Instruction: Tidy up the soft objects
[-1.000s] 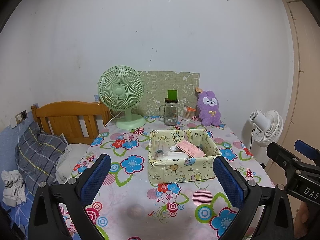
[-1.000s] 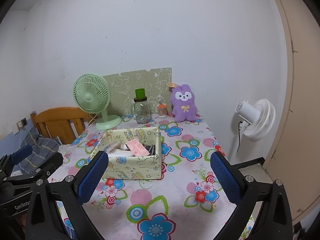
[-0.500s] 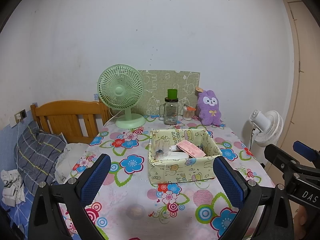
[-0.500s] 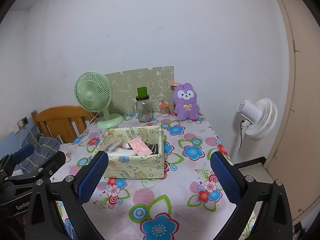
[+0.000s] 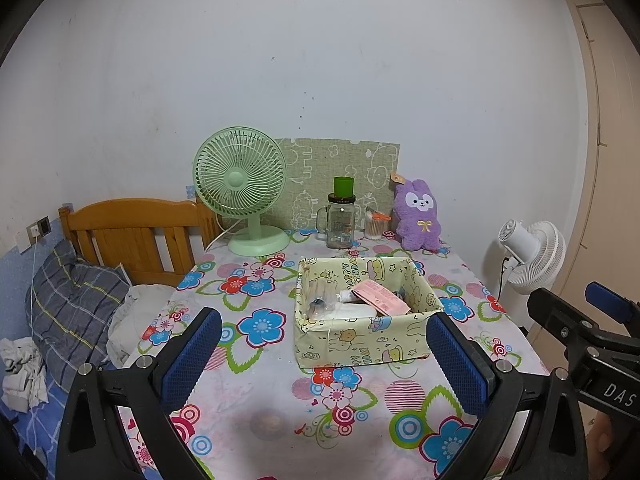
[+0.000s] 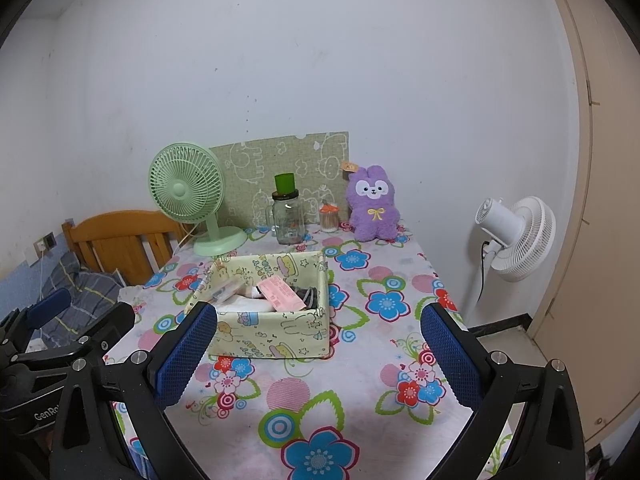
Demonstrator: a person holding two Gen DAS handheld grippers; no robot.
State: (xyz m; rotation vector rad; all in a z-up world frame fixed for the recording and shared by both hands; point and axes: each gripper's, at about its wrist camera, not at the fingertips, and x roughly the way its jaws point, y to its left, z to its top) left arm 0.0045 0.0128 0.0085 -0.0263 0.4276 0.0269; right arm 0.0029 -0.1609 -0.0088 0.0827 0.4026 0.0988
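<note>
**Open jaws above the flowered counter**

The left gripper (image 5: pixel 322 358) hangs with jaws wide apart over the counter (image 5: pixel 256 408). Between its pads sits the fabric box (image 5: pixel 362 340); a purple plush rabbit (image 5: pixel 418 216) stands upright behind it near the wall, beside a green fan (image 5: pixel 242 192).

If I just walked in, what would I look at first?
Probably the purple plush bunny, sitting upright at the back of the flowery tablecloth near the wall. Next, the green fan at the back left, and the yellow cartoon-print box full of small things in the middle of the table.
</note>
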